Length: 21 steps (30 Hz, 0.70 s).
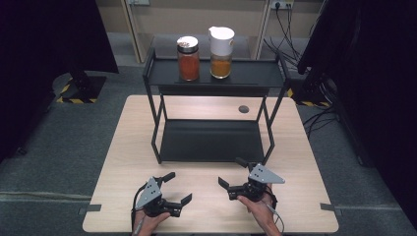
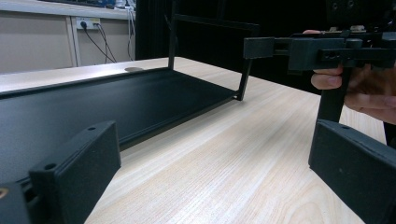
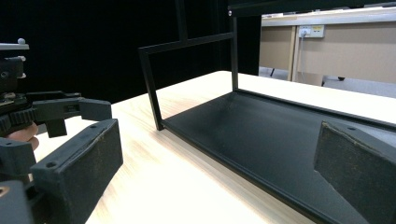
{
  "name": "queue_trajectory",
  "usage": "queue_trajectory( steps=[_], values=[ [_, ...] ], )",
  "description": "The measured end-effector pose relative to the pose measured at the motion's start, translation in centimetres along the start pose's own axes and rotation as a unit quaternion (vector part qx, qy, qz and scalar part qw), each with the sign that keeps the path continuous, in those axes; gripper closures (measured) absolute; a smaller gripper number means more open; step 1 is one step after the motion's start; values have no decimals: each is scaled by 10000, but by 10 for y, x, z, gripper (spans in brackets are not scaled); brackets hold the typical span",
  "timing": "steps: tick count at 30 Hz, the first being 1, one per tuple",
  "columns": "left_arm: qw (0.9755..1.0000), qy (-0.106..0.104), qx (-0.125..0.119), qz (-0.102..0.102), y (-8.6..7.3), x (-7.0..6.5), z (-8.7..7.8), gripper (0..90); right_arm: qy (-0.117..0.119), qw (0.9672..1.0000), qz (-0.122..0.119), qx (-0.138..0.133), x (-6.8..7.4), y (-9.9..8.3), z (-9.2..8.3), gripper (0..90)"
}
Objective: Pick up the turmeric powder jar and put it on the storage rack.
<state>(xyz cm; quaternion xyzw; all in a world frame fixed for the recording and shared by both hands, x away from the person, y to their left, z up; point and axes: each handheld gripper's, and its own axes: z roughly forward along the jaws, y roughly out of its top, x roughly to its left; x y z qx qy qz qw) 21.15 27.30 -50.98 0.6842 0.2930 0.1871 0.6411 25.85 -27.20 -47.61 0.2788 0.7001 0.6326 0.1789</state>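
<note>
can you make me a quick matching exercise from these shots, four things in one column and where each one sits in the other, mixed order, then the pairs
Things:
1. red spice jar
2. white-lidded jar
3. left gripper
4. right gripper

Places:
A. top shelf, right side
B. near table edge, right of centre
C. top shelf, left side
D. near table edge, left of centre

Pairs: 1-C, 2-A, 3-D, 4-B
</note>
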Motion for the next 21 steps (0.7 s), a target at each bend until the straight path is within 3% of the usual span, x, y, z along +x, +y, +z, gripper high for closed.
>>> queue_trajectory(
  steps=[21],
  values=[
    [10000,15,3,0,0,0,0,15,-13,9999,142,18,-3,-2,1,16]
  ],
)
